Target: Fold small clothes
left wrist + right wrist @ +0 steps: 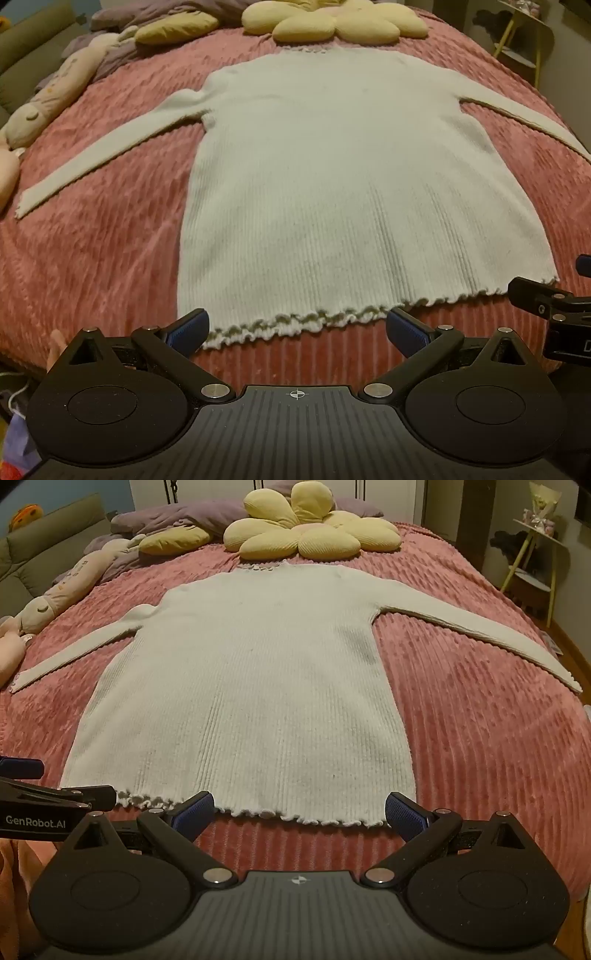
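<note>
Pink ribbed bedspread (pixel 110 258) carrying yellow flower cushion (pixel 306 528); white ribbed sweater (pixel 251 686) lying flat, sleeves spread; left gripper (pixel 297 330) and right gripper (pixel 300 812) both gaping, holding nothing.

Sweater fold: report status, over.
Left gripper and right gripper open, empty, at the hem. Sweater flat on bedspread, sleeves spread, unfolded. Flower pillow beyond collar, not obstructing.

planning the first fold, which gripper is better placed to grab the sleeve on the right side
Right. The right gripper, open, sits at the sweater hem nearer that sleeve; the left gripper faces the hem's left half.
</note>
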